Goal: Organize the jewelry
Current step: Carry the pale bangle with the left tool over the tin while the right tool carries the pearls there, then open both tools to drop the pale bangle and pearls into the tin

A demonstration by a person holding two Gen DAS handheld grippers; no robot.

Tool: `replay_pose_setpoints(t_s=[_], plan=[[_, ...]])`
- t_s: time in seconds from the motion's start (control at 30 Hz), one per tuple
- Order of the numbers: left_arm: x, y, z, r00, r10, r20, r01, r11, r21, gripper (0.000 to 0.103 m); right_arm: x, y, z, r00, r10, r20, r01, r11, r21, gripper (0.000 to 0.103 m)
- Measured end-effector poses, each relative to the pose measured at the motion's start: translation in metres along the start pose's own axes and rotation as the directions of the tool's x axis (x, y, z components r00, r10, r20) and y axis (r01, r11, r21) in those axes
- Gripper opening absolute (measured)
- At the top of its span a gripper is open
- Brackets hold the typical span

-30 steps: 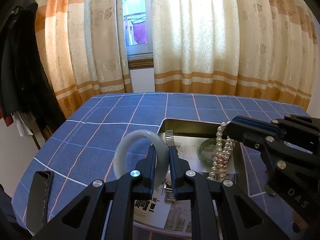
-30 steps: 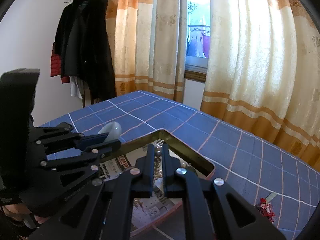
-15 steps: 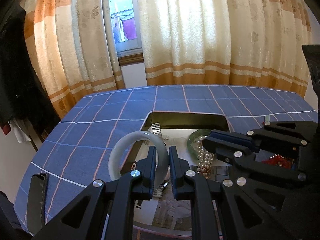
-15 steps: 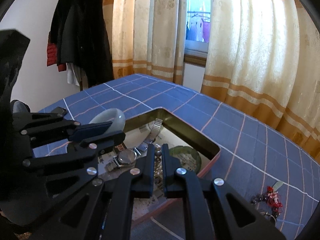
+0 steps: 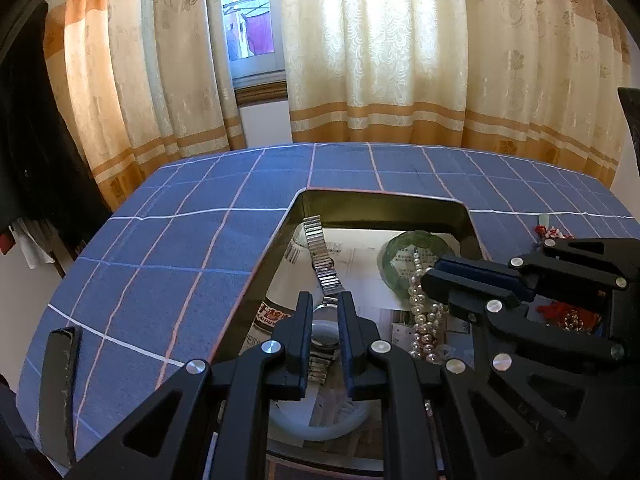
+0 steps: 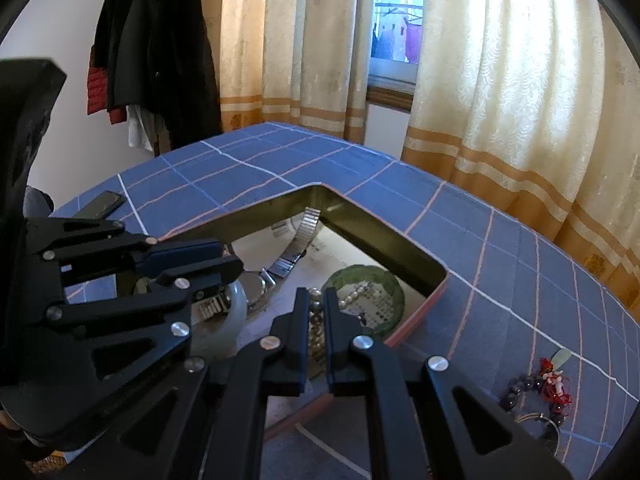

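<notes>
Left hand-held gripper (image 5: pixel 323 312) gapes empty over the white bangle (image 5: pixel 320 420) (dropped in the tin (image 5: pixel 384 208)); right hand-held gripper (image 6: pixel 316 310) pinches pearls (image 5: pixel 424 320) to lower them.

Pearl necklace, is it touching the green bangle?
Touching. The right wrist view shows the pearl necklace lying across the green bangle, its beads resting right on the rim.

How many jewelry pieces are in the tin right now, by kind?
Bangles: 2 (white bangle, green bangle)
Watches: 1 (watch)
Necklaces: 1 (pearl strand)
Total: 4
</notes>
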State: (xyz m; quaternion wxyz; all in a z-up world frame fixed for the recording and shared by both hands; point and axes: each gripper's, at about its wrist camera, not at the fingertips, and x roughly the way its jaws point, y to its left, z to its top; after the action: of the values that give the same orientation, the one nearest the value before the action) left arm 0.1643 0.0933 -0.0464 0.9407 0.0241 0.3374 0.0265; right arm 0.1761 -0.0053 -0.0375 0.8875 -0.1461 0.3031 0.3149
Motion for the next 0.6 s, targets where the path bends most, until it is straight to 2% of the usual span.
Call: replay_pose_setpoints(t_s=[0.13, 0.27, 0.3, 0.33, 0.37, 0.4, 0.43, 0.47, 0.5, 0.53, 0.6], plan=[[0.0, 0.0, -0.001, 1.0, -0.004, 0.006, 0.004, 1.0, 0.001, 0.013, 0.004, -0.001, -0.003, 1.0, 0.01, -0.018, -0.01, 1.0, 0.004, 0.009], [-0.004, 0.006, 0.002, 0.999, -0.041, 0.016, 0.041, 0.999, -0.028, 0.013, 0.007, -0.008, -0.004, 0.999, 0.036, -0.027, -0.035, 0.999, 0.039, 0.01], [-0.006, 0.008, 0.002, 0.999, -0.039, 0.022, 0.04, 0.999, -0.029, 0.013, 0.006, -0.011, -0.004, 0.998, 0.05, -0.024, -0.049, 0.997, 0.056, 0.012], [-0.01, 0.01, 0.003, 0.998, -0.041, 0.039, 0.042, 0.999, -0.03, 0.016, 0.006, -0.014, -0.003, 0.998, 0.065, -0.024, -0.063, 0.995, 0.075, 0.025], [-0.014, 0.012, 0.004, 0.997, -0.048, 0.053, 0.05, 0.998, -0.028, 0.025, 0.005, -0.016, -0.003, 0.997, 0.079, -0.015, -0.077, 0.993, 0.088, 0.034], [-0.015, 0.014, 0.005, 0.997, -0.047, 0.057, 0.049, 0.998, -0.03, 0.033, 0.003, -0.016, -0.002, 0.997, 0.082, -0.006, -0.081, 0.992, 0.097, 0.039], [-0.018, 0.016, 0.006, 0.997, -0.031, 0.068, 0.034, 0.999, -0.036, 0.049, 0.001, -0.017, -0.002, 0.997, 0.076, 0.004, -0.076, 0.992, 0.103, 0.044], [-0.021, 0.02, 0.007, 0.996, -0.018, 0.087, 0.022, 0.999, -0.044, 0.059, 0.0, -0.019, -0.001, 0.998, 0.064, 0.012, -0.064, 0.992, 0.107, 0.044], [-0.025, 0.023, 0.007, 0.994, -0.013, 0.105, 0.019, 0.998, -0.054, 0.075, -0.002, -0.021, -0.001, 0.998, 0.058, 0.017, -0.06, 0.992, 0.114, 0.044], [-0.029, 0.027, 0.008, 0.992, -0.009, 0.124, 0.018, 0.998, -0.068, 0.08, -0.003, -0.023, -0.001, 0.998, 0.06, 0.023, -0.062, 0.99, 0.124, 0.045], [-0.034, 0.034, 0.01, 0.99, 0.008, 0.144, 0.006, 0.995, -0.096, 0.081, -0.006, -0.026, 0.001, 0.997, 0.062, 0.037, -0.066, 0.988, 0.139, 0.046]])
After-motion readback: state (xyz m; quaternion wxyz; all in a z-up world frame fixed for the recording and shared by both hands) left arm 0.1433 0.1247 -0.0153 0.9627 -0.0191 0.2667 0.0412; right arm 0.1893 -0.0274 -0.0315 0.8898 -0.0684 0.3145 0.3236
